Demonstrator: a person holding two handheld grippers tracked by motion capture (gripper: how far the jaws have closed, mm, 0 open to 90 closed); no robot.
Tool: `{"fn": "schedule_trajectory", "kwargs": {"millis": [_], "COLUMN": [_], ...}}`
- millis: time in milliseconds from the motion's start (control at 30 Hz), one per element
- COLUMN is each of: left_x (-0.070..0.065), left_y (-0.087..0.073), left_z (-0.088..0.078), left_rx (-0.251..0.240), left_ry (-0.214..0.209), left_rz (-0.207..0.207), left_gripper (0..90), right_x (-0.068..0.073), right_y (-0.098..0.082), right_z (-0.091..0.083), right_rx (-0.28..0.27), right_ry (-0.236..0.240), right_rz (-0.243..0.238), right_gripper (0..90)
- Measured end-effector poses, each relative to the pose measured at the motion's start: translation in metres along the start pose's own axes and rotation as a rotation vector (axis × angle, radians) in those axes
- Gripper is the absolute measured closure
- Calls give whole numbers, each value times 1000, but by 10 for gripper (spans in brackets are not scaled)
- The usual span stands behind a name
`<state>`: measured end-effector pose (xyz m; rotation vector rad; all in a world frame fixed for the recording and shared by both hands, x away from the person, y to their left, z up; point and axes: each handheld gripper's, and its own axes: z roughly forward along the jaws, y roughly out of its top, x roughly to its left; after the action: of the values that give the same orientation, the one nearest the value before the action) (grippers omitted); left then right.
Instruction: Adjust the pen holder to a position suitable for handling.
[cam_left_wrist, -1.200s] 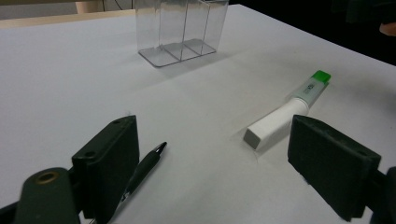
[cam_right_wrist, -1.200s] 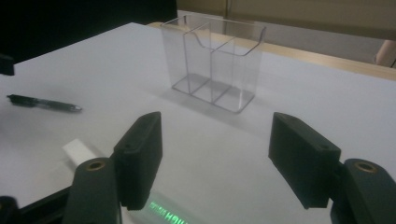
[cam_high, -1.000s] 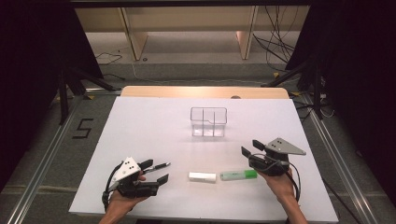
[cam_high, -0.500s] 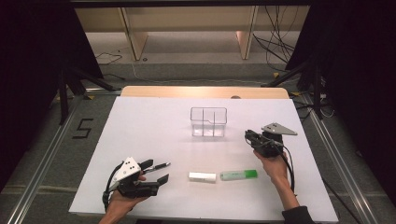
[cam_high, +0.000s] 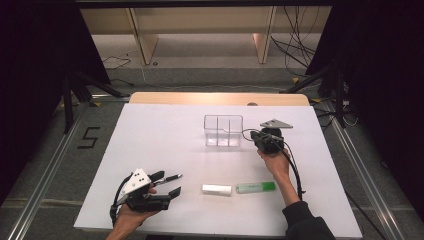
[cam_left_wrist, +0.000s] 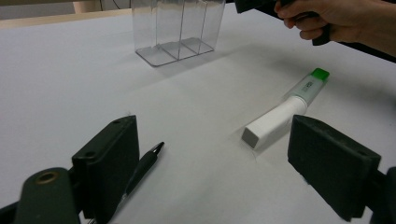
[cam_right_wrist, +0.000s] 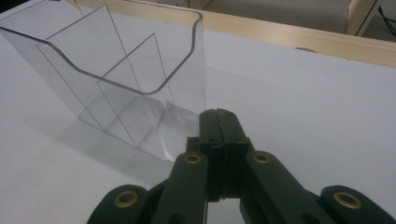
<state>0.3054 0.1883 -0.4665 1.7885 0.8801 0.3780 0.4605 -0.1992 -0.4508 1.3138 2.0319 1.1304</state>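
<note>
Standing just beside the right claw (cam_right_wrist: 219, 116), the clear organizer (cam_right_wrist: 116, 74).

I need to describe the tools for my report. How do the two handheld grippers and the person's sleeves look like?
Both are black handheld tools with two blocky black jaws and brass-coloured rivets. The left gripper carries a white three-cornered plate with black dots; the right gripper carries a grey three-cornered plate. A black cable trails from each. A dark sleeve covers the right forearm; the left sleeve I cannot see.

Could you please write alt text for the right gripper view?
The right gripper, jaws shut with nothing between them, points at the near corner of a clear divided organizer on the white table.
</note>
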Motion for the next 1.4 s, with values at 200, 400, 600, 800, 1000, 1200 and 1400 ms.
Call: {"fn": "schedule_trajectory", "kwargs": {"millis": [200, 400, 600, 800, 1000, 1200, 1400], "left_x": [0, 0, 0, 0, 0, 0, 0], "left_y": [0, 0, 0, 0, 0, 0, 0], "left_z": [0, 0, 0, 0, 0, 0, -1], "left_rx": [-4, -2, -3, -1, -3, -4, -4], "left_ry": [1, 2, 1, 0, 0, 0, 0], "left_rz": [-2, 1, 1, 3, 2, 4, 5], "left_gripper": [163, 163, 163, 163, 163, 163, 163], "right_x": [4, 6, 11, 16, 29, 43, 44], "right_y": [3, 4, 5, 10, 15, 23, 24], "right_z": [16, 25, 30, 35, 42, 48, 51], "right_rx": [12, 36, 47, 45, 48, 52, 56], "right_ry": [6, 18, 16, 22, 31, 45, 46], "right_rz": [13, 14, -11, -24, -53, -79, -79], "right_gripper": [900, 900, 900, 900, 900, 900, 900]}}
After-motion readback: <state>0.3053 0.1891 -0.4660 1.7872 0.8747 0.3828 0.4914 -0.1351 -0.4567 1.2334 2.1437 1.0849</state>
